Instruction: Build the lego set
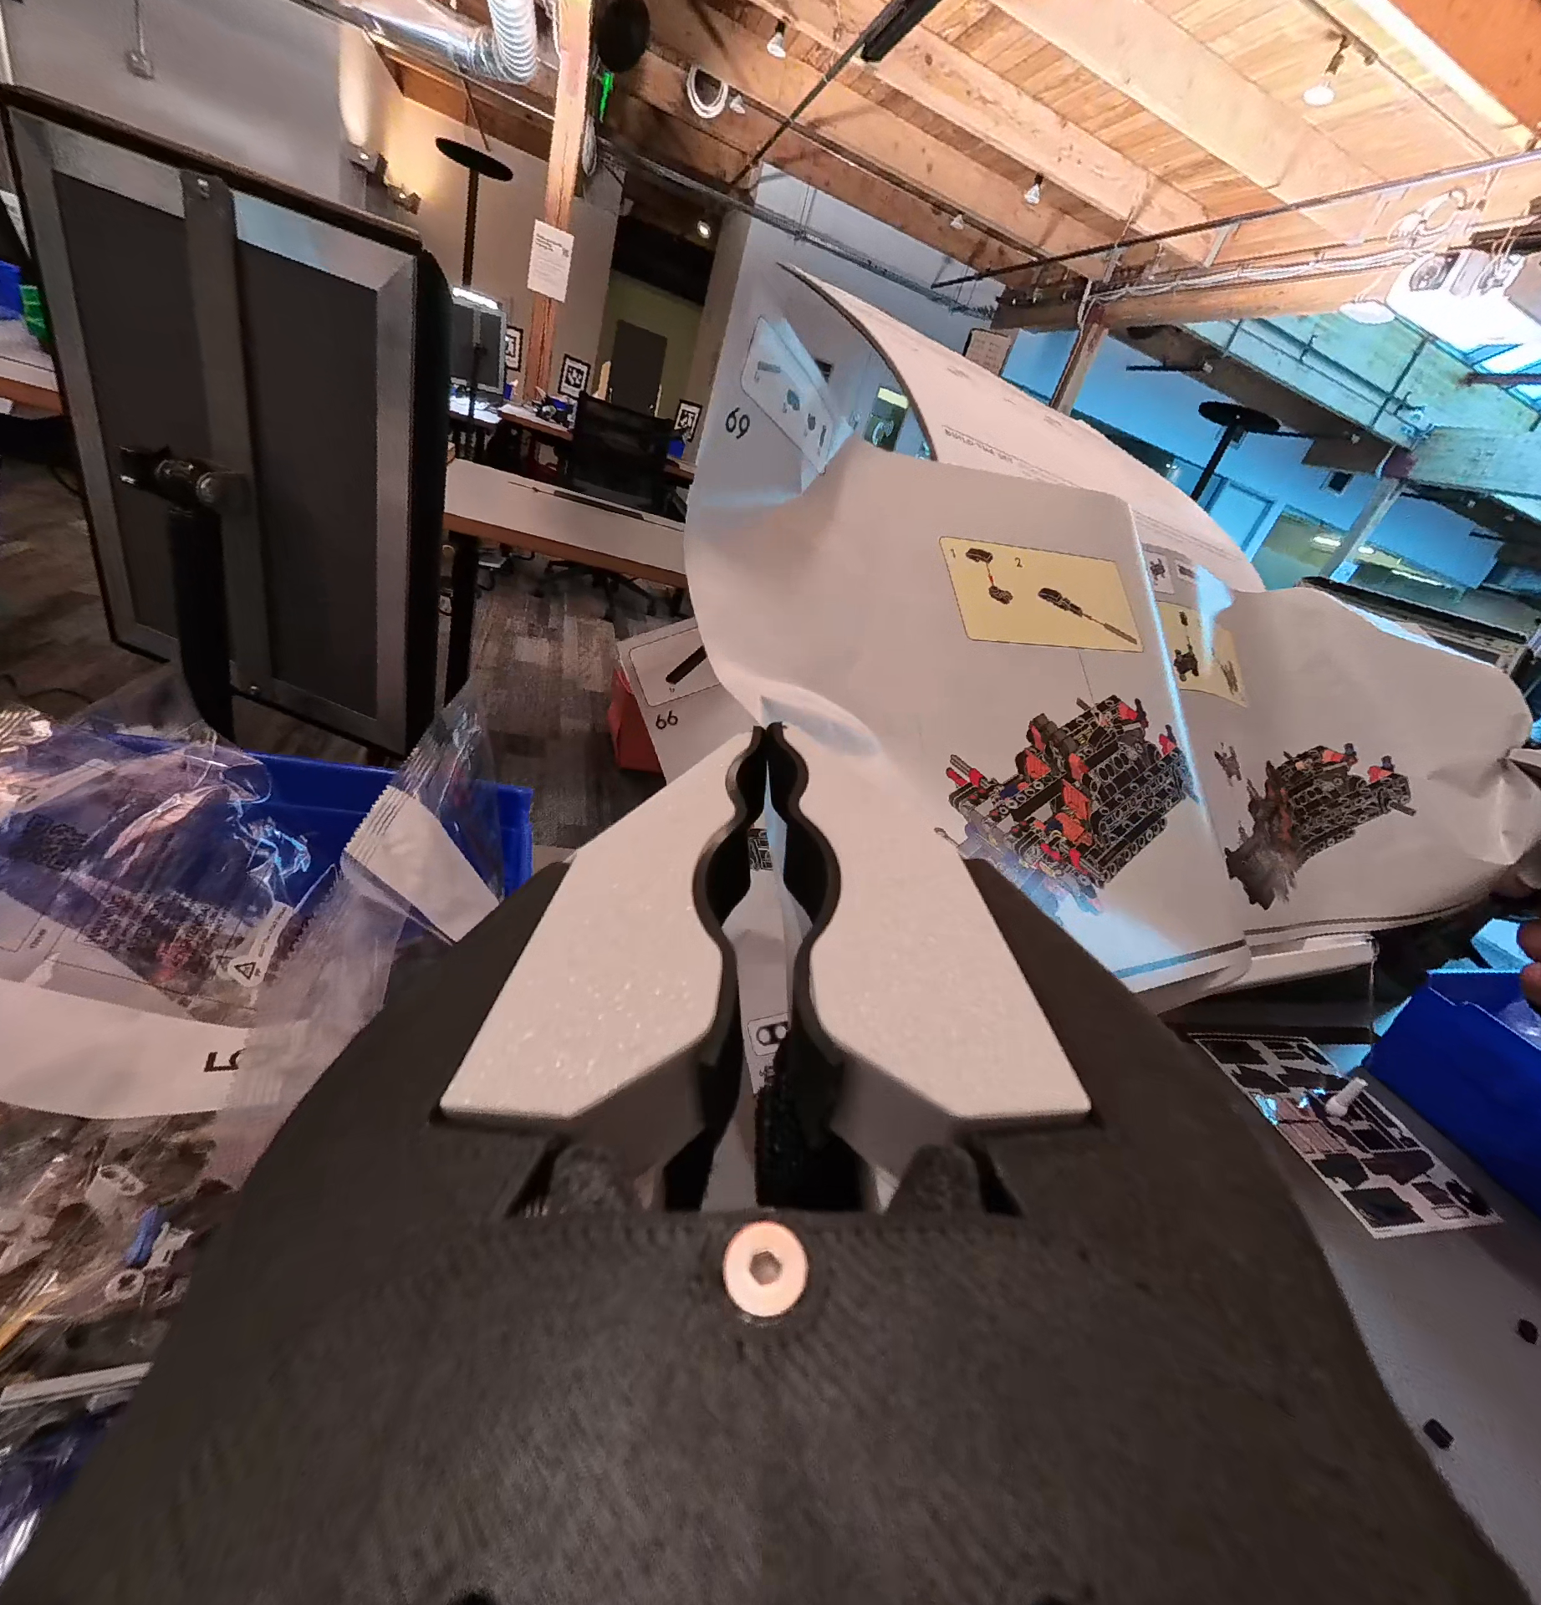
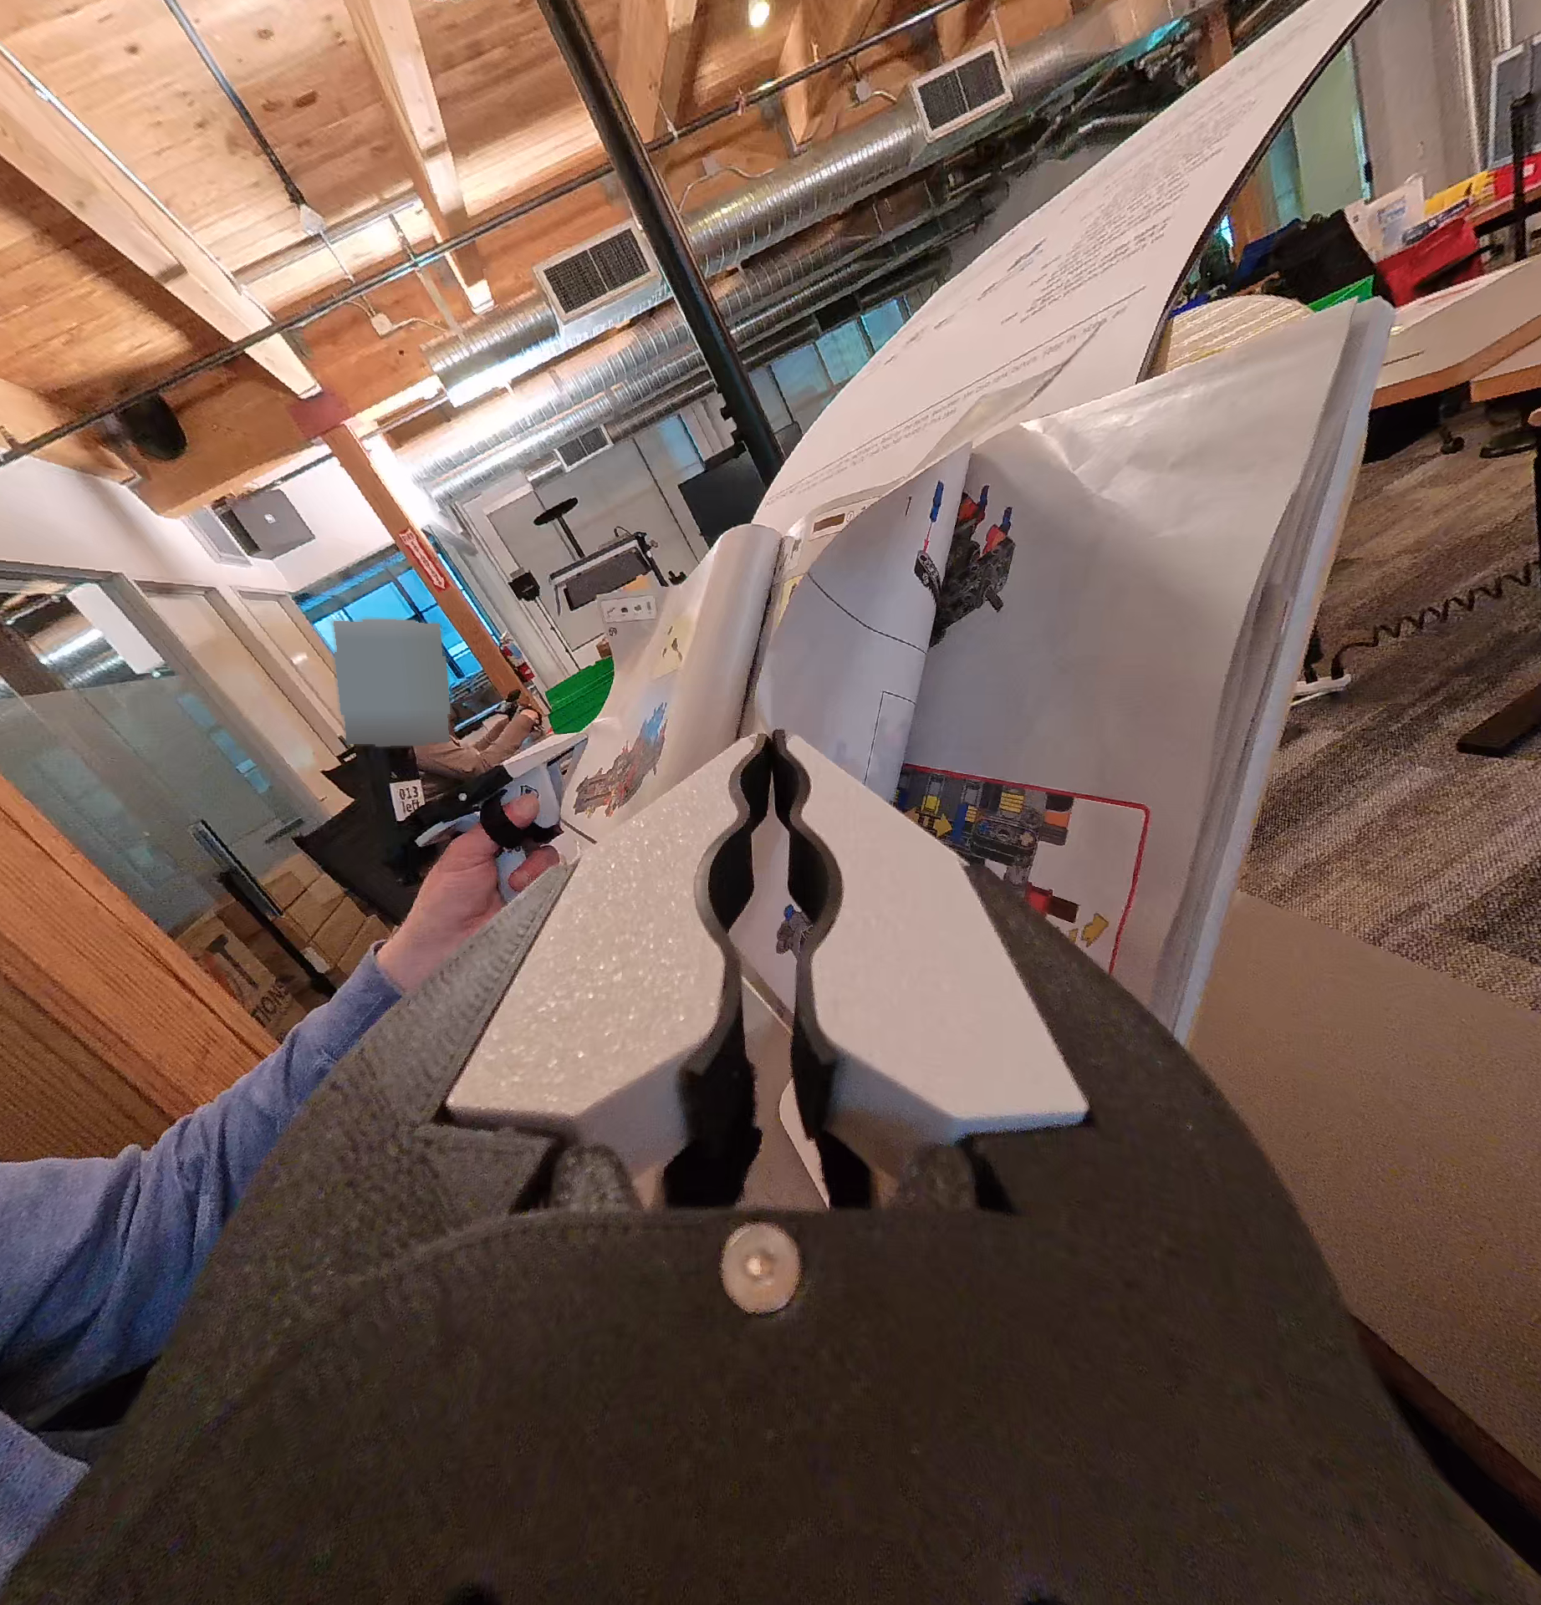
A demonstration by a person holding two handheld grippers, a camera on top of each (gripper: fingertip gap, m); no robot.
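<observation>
The Lego instruction booklet point(image 1: 1053, 695) is lifted off the table, its pages bent and fanned open on printed build steps. My left gripper point(image 1: 767, 738) is shut on the lower left part of a page, and paper shows between its fingers. My right gripper point(image 2: 771, 743) is shut on another page of the booklet point(image 2: 1097, 651), with printed paper showing between its fingers. The left gripper, held in a person's hand point(image 2: 471, 877), also shows in the right wrist view at the booklet's far left. Clear bags of Lego parts point(image 1: 141, 868) lie to the left.
A blue bin point(image 1: 497, 816) stands behind the bags, and another blue bin point(image 1: 1488, 1068) is at the right. A sticker sheet point(image 1: 1340, 1138) lies on the grey table point(image 2: 1357, 1129). The back of a monitor point(image 1: 228, 417) stands at the far left. Loose small parts point(image 1: 54, 1259) lie at the lower left. Some 40 cm of space lies between my two pairs of fingers.
</observation>
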